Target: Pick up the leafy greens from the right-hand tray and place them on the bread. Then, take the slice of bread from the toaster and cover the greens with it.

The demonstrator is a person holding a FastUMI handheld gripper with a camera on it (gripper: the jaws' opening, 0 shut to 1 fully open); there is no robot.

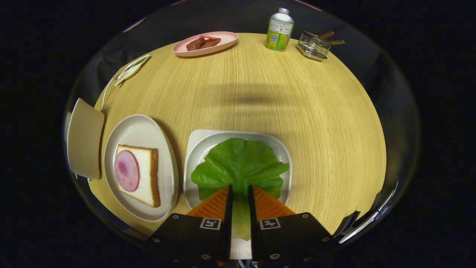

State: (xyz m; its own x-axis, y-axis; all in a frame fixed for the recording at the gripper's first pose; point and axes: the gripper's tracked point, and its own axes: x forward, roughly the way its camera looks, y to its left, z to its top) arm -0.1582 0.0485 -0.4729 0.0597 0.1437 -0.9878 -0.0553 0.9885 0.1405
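A green lettuce leaf (pixel 240 163) lies spread over the white right-hand tray (pixel 199 149). Its pale stem runs back between my fingers. My gripper (pixel 240 188) is shut on that stem, with both fingers pressing on it over the tray's near side. To the left, a slice of bread (pixel 147 178) topped with a round pink ham slice (pixel 126 171) rests on an oval white plate (pixel 137 128). Left of that plate stands the beige toaster (pixel 84 137); I cannot see into its slot.
At the far side of the round wooden table (pixel 260 93) sit a pink plate with brown meat pieces (pixel 205 43), a green bottle (pixel 279 30) and a wire holder (pixel 314 45). A flat packet (pixel 131 69) lies at the far left edge.
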